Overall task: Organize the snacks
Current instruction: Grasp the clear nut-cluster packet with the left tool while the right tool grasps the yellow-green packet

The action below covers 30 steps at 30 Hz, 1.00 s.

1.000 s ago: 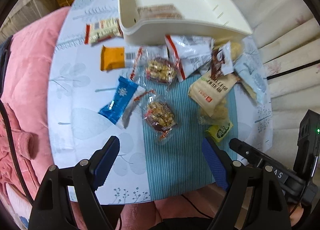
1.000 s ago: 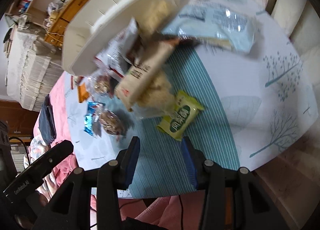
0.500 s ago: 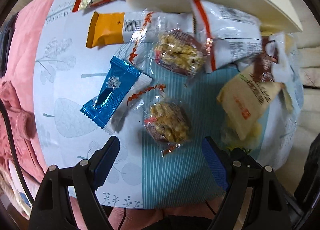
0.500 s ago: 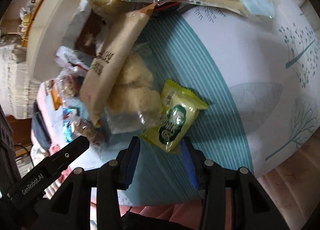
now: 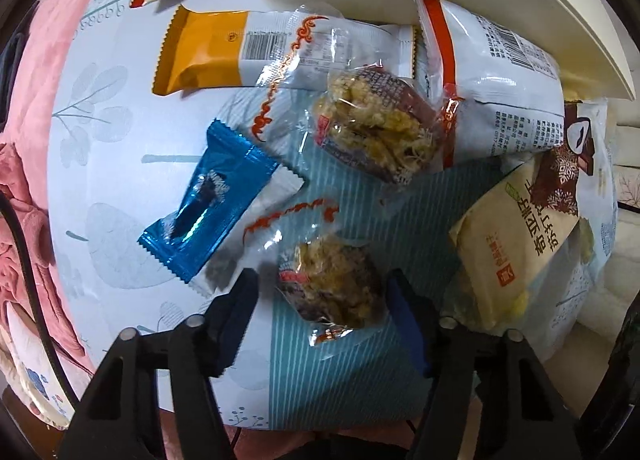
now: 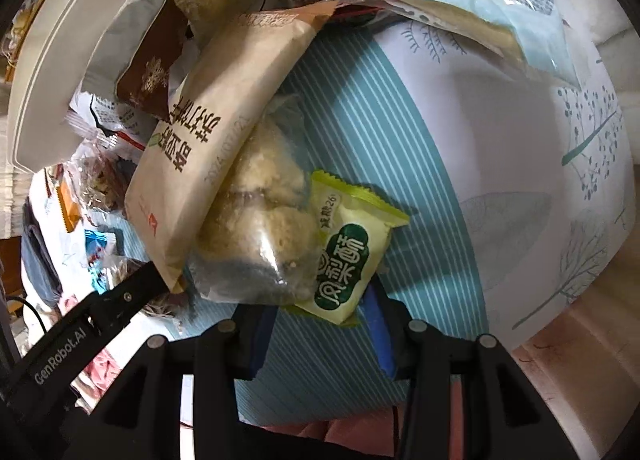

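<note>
- Your left gripper [image 5: 322, 292] is closing around the nut cake [image 5: 334, 286], lower centre; pads not yet pressing.
- It's crumbly: pinch the middle gently.
- Your right gripper [image 6: 320, 314] stands spread astride the green pack [image 6: 348, 256], lower centre.

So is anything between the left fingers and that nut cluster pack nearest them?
No. The left gripper is closing with the clear-wrapped nut cluster between its fingers; the blue wrapper lies just outside them.
</note>
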### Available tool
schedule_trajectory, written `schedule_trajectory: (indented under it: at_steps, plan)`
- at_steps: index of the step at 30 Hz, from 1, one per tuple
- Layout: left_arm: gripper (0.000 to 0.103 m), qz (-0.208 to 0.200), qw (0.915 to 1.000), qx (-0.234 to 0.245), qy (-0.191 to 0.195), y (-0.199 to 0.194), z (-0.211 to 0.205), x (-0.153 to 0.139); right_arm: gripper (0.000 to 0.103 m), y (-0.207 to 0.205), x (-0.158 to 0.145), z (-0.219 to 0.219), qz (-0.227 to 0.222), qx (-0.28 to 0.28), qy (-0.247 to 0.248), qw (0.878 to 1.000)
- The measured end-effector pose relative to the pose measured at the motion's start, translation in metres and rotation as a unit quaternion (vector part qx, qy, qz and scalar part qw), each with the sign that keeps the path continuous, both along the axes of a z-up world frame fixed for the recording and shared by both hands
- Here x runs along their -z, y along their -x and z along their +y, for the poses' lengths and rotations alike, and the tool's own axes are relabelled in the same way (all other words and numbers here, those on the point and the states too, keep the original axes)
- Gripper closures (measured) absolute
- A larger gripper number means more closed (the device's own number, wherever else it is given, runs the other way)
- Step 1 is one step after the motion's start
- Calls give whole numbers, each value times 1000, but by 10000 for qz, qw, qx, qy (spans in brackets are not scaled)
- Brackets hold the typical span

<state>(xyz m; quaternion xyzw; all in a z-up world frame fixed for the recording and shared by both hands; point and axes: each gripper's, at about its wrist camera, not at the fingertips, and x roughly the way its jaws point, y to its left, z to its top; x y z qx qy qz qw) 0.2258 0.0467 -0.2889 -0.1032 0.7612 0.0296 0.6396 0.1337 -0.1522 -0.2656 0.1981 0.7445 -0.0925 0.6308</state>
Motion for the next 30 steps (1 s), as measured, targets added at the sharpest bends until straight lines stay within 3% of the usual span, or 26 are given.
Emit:
schedule_trajectory:
  at_steps: [7,16,25,30]
  plan:
    - [47,62,9996,-154,241,-15,4,3,60,-19,5,12,238,-82,-66,9997]
    - [48,76,9991,-249,325,-2,26,1,65,-22,12,-1,213,22,-262,9994]
    - [48,-78,9993,139,340,29,29,-24,66,-4,10,-10,101,289,-468,9984]
    - [48,-101,9987,354,345,47,25,-51,66,11,-5,-15,-208,405,-524,9976]
